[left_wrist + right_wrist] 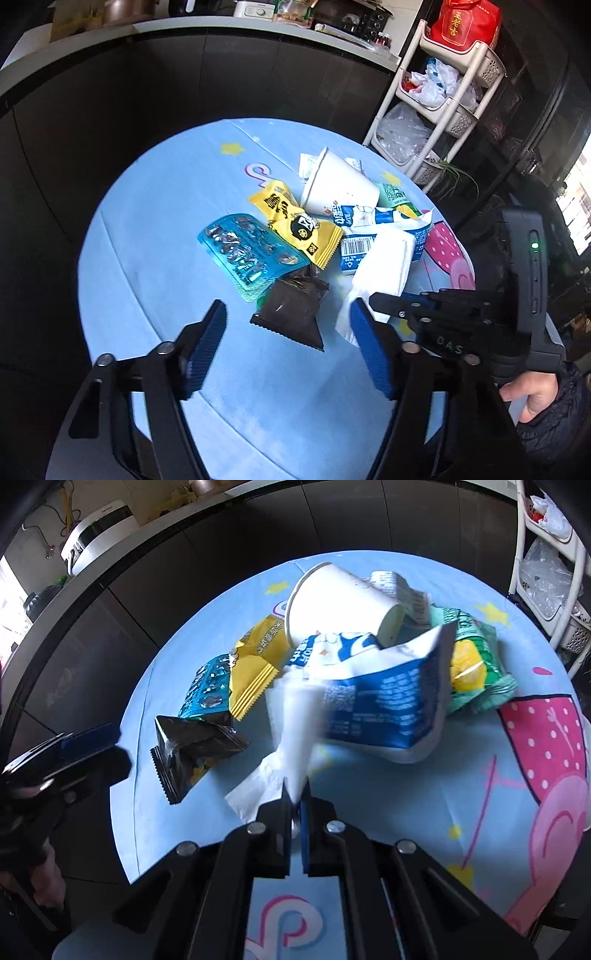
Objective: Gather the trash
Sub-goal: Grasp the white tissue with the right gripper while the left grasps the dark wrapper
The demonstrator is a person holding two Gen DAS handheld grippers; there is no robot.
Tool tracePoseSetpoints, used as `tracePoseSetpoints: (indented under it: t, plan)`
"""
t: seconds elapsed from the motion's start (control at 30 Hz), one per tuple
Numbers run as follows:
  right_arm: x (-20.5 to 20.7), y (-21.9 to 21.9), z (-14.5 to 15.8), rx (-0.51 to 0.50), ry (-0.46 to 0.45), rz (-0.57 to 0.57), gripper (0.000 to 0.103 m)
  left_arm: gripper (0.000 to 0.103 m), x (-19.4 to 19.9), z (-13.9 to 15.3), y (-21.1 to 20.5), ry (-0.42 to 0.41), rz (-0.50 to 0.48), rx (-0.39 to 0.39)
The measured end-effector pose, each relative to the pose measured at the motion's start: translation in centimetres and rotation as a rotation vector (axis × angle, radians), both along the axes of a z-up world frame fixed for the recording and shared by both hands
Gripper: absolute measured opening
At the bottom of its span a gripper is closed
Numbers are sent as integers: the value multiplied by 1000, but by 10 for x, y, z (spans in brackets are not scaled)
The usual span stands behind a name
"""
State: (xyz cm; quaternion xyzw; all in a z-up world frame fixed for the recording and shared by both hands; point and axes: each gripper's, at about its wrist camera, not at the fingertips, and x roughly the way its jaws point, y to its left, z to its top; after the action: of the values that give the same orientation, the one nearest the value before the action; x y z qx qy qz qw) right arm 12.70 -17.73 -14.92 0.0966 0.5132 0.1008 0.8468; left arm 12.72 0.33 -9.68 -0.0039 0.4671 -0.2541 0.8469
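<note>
The right gripper [295, 797] has its jaws pinched tight on a corner of the white tissue [291, 716], which drapes up from the blue tablecloth [388, 805] and rests against the blue-and-white milk carton [384, 698]. The left gripper [288, 325] stands partly open, jaws either side of the dark wrapper [291, 314], pads not touching it yet.

To do this step well: lift the tissue straight up and slow, since it leans on the carton and could drag it (the carton looks light and empty, prob tips easily). Keep the pinch firm; thin paper tears if jerked.

For the left side, lower until both pads bracket the wrapper's body, not its crimped edge, then close. The wrapper lies touching the teal packet [247, 254], w/ the yellow packet [295, 225] just beyond, so come in steep to avoid catching those too.

The paper cup [336, 184] on its side and the green packet [476, 664] sit at the far side of the pile, not yet dealt with.
</note>
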Motion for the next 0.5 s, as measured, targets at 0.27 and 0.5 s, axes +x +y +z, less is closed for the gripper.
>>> tracePoseSetpoints:
  t: [0.27,0.5]
  plan:
    - [-17,-19,24,-52,-53,-24,5,55,14,-20,-23,21,-14,43]
    - [-20,-21,24,-54,-51,-27,5,53,12,-32,-38,7,-34,121]
